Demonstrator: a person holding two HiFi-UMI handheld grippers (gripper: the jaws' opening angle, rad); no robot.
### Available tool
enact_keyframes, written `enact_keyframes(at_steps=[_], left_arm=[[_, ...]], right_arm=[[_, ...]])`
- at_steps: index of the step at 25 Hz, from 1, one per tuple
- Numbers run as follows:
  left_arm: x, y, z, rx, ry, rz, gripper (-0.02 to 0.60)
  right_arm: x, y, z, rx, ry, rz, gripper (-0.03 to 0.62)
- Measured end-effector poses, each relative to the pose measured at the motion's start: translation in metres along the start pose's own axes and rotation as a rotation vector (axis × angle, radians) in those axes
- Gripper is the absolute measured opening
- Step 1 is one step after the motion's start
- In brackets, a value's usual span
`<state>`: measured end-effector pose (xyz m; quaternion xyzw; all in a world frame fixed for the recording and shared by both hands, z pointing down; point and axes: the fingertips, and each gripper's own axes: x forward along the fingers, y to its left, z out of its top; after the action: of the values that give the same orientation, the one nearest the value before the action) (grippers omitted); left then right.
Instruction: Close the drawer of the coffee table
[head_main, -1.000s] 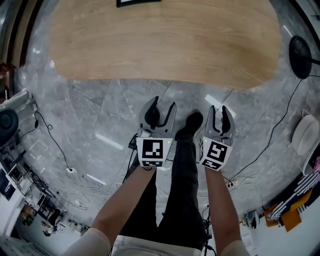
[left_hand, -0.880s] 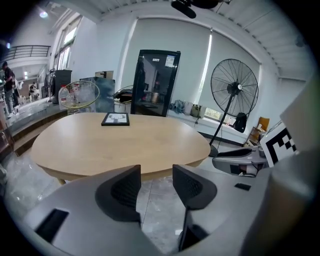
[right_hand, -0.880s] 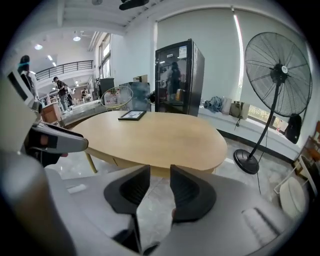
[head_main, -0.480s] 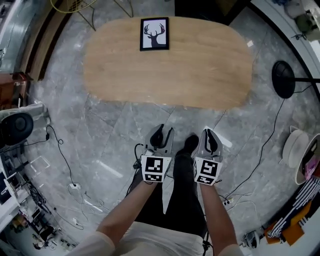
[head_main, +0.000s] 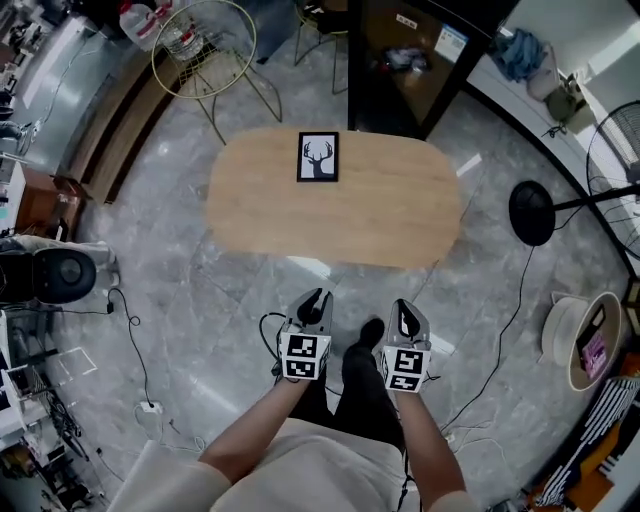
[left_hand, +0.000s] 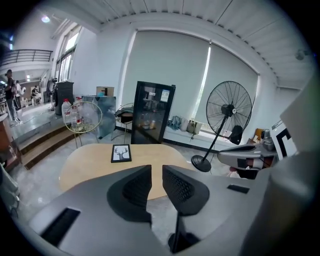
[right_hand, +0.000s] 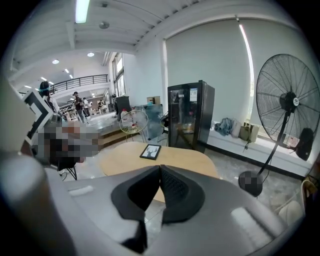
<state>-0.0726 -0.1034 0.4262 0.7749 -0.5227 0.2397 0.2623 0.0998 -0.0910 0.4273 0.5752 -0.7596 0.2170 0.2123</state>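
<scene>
The oval wooden coffee table (head_main: 335, 205) stands on the grey marble floor, well ahead of both grippers; no drawer shows on it in any view. A framed deer picture (head_main: 318, 157) lies on its far side. Both grippers hang in the air over the floor, short of the table's near edge. The jaws of my left gripper (head_main: 316, 298) are closing, with a narrow gap and nothing between them (left_hand: 156, 169). My right gripper (head_main: 405, 310) is shut and empty, its pads touching (right_hand: 160, 169). The table (left_hand: 95, 165) (right_hand: 165, 157) sits beyond the jaws in both gripper views.
A floor fan's black base (head_main: 532, 212) stands right of the table, with its cable running across the floor. A gold wire stand (head_main: 203, 45) and a black glass-door cabinet (head_main: 420, 50) stand behind the table. A black speaker (head_main: 60, 275) and cables lie at the left.
The head view has pulled up and back, so the table looks smaller and farther away. Both grippers rose with it, and their jaws came together.
</scene>
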Motion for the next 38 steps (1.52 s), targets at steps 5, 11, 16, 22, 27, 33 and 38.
enact_keyframes(at_steps=[5, 11, 16, 22, 27, 33, 38], left_arm=[[-0.031, -0.010, 0.041, 0.024, -0.034, -0.021, 0.050], [-0.071, -0.025, 0.080, 0.046, -0.043, -0.030, 0.022], [-0.095, -0.037, 0.115, 0.052, -0.093, -0.052, 0.011], [-0.133, -0.054, 0.164, 0.069, -0.162, -0.123, 0.007], [-0.157, -0.054, 0.197, 0.077, -0.207, -0.156, 0.006], [-0.181, -0.052, 0.243, 0.085, -0.280, -0.173, 0.007], [-0.196, -0.048, 0.268, 0.109, -0.321, -0.202, 0.006]], right_arm=[[-0.028, -0.002, 0.039, 0.031, -0.019, 0.013, 0.011], [-0.061, 0.013, 0.083, -0.018, -0.024, 0.110, 0.011], [-0.087, 0.017, 0.134, 0.010, -0.093, 0.156, 0.011], [-0.122, 0.023, 0.184, -0.008, -0.167, 0.172, 0.011], [-0.150, 0.019, 0.220, -0.018, -0.226, 0.163, 0.011], [-0.179, 0.000, 0.258, -0.010, -0.283, 0.126, 0.011], [-0.194, -0.007, 0.283, -0.012, -0.329, 0.111, 0.011]])
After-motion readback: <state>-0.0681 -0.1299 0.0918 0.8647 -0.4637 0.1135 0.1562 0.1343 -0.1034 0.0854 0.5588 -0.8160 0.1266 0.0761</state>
